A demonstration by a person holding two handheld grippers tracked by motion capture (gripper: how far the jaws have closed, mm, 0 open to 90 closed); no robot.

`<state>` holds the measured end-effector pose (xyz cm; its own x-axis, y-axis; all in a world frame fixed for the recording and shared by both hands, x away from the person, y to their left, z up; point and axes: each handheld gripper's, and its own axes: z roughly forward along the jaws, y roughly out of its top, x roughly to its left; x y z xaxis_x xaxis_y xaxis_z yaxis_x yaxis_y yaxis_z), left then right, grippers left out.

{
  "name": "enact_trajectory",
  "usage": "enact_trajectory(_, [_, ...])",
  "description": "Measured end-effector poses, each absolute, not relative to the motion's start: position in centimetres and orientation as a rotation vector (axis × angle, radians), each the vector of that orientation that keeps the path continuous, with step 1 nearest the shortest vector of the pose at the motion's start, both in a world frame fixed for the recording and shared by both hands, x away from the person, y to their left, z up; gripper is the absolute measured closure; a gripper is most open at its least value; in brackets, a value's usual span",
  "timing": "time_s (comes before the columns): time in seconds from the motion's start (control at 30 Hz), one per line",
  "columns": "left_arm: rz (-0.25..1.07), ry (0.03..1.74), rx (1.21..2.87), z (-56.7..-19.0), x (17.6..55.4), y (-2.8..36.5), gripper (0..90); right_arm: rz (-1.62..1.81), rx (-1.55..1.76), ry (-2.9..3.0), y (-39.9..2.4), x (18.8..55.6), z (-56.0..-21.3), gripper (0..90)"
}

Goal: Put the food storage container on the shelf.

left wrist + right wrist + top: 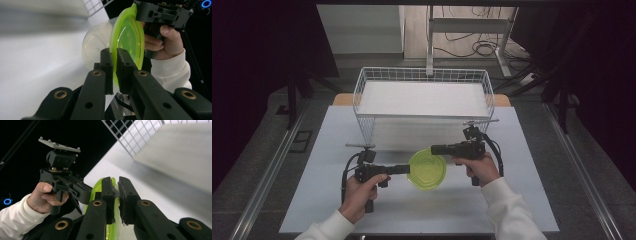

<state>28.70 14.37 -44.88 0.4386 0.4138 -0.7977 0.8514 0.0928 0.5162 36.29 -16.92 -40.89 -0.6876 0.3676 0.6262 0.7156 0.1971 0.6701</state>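
Both grippers clamped the green lid [427,170] by its rim, lifted above the table [327,200]: the left gripper [404,169] at its nine o'clock edge, the right gripper [435,149] near one o'clock. A wire basket [422,75] stood toward twelve o'clock.

The person's left hand [359,192] holds the left tongs [408,169] level, pointing right toward the other hand, jaws pinched nearly together. The right hand [482,167] holds the right tongs [434,149] level, pointing left, jaws likewise clamped close. Both forearms, in white sleeves, come in from below, the tongs' tips facing each other.
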Motion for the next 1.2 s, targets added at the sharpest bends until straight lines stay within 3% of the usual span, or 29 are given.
enact_trajectory(0.7, [-0.47, 1.06, 1.508, -35.5, 35.5, 15.9, 85.8, -1.691, -1.027, -2.089, -16.8, 40.8, -32.5, 82.8])
enact_trajectory(1.2, [-0.515, 1.036, 1.541, -32.9, 42.6, 16.8, 85.9, -1.733, -1.12, -2.029, -16.3, 45.7, -30.3, 82.6])
